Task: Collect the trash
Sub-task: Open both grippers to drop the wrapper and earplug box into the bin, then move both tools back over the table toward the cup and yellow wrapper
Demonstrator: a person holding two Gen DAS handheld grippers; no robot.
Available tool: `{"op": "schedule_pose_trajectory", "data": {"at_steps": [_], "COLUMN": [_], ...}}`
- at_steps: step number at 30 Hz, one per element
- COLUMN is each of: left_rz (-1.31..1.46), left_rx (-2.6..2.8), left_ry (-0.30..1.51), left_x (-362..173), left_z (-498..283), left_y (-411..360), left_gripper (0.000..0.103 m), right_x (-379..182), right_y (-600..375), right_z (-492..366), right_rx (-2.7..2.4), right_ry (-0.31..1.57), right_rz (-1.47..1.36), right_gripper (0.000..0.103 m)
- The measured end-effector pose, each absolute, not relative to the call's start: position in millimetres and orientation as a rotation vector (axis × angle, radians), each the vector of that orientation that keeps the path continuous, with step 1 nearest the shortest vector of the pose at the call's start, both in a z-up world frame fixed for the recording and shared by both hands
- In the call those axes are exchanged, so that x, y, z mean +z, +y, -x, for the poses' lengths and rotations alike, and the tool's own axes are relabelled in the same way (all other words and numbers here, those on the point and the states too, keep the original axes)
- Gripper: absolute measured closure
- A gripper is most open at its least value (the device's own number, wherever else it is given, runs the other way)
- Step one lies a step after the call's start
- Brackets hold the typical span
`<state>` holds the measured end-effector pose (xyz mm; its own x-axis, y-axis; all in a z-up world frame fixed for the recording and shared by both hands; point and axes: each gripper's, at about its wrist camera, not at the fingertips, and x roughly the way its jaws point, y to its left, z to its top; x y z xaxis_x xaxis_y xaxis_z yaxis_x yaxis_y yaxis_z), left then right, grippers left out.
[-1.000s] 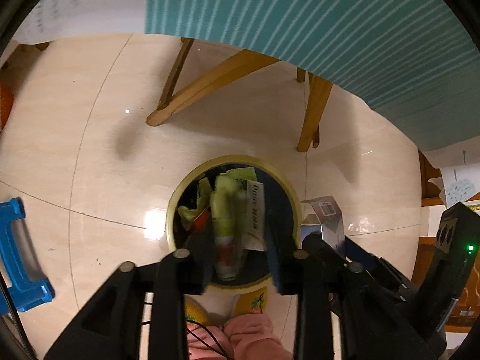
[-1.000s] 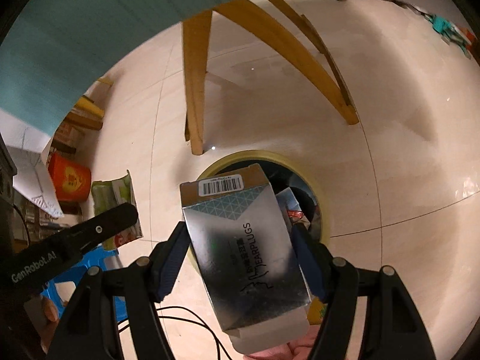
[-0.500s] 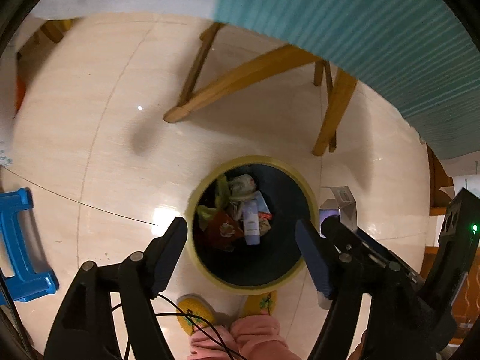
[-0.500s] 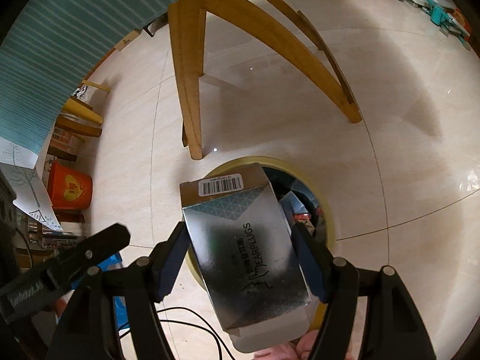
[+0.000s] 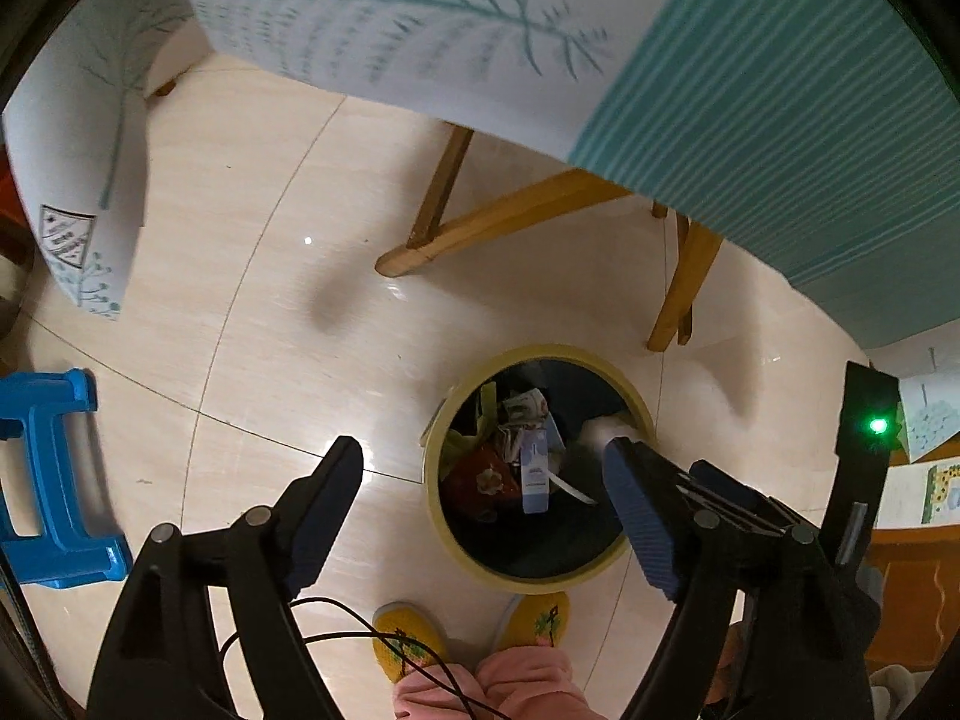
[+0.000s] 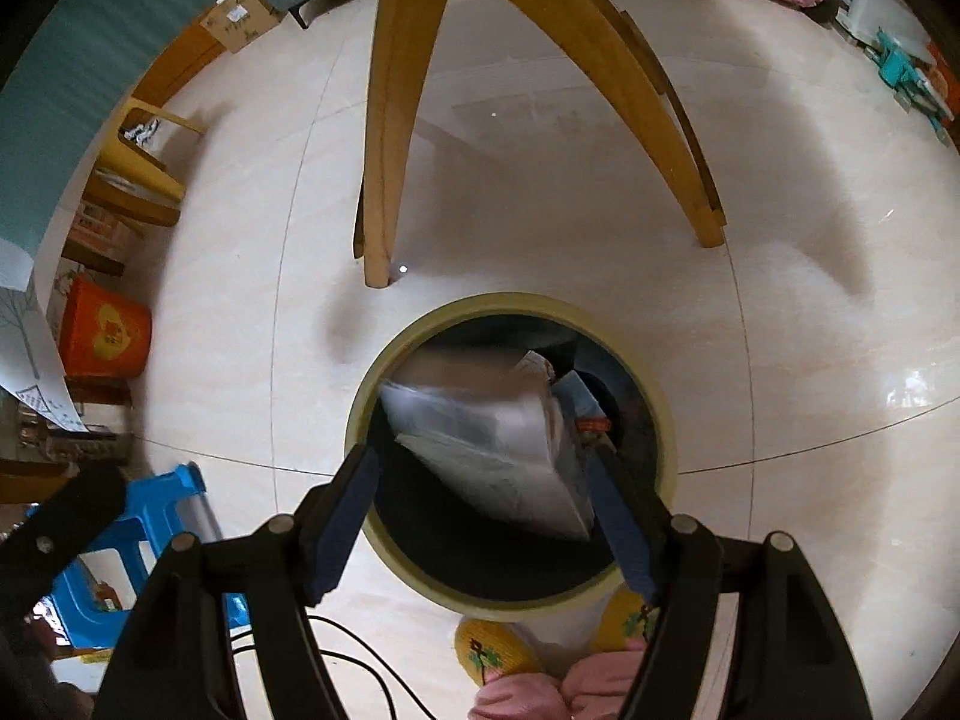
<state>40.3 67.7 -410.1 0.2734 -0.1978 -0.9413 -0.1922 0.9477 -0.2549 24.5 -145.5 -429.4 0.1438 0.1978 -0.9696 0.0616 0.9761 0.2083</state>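
Note:
A round yellow-rimmed trash bin point(image 5: 600, 581) stands on the tiled floor and holds several wrappers and a small carton point(image 5: 534, 471). My left gripper point(image 5: 483, 516) is open and empty, above and just left of the bin. In the right wrist view the bin point(image 6: 516, 600) lies straight below my right gripper point(image 6: 483, 516). The silver earplug box point(image 6: 498, 450) is blurred and tilted, dropping into the bin between the open jaws, apart from both pads.
Wooden table legs point(image 6: 384, 120) stand just beyond the bin under a teal striped cloth point(image 5: 780, 90). A blue plastic stool point(image 5: 54, 480) is at the left. Yellow slippers point(image 5: 414, 642) are near the bin's front. An orange box point(image 6: 105, 330) sits far left.
My right gripper opened and let go of the earplug box, which now falls into the bin. My left gripper dropped its green wrapper earlier and has lifted and shifted left.

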Motion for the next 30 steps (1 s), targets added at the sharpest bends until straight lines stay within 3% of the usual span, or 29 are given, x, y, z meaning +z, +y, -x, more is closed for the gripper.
{"op": "schedule_pose_trajectory", "data": {"at_steps": [14, 30], "left_rz": [0.351, 0.272], "left_rx": [0.047, -0.042], "left_ry": [1.287, 1.143], "left_x": [-360, -190], "left_z": [-24, 1], "left_y": [80, 69], "left_gripper": [0.022, 0.022], "right_x": [-376, -211], "right_y": [-130, -119], "right_z": [-21, 5], "right_rx": [0.114, 0.170], "right_ry": [1.424, 1.316], "right_rz": [-0.120, -0.067], "right_gripper": [0.031, 0.031]}}
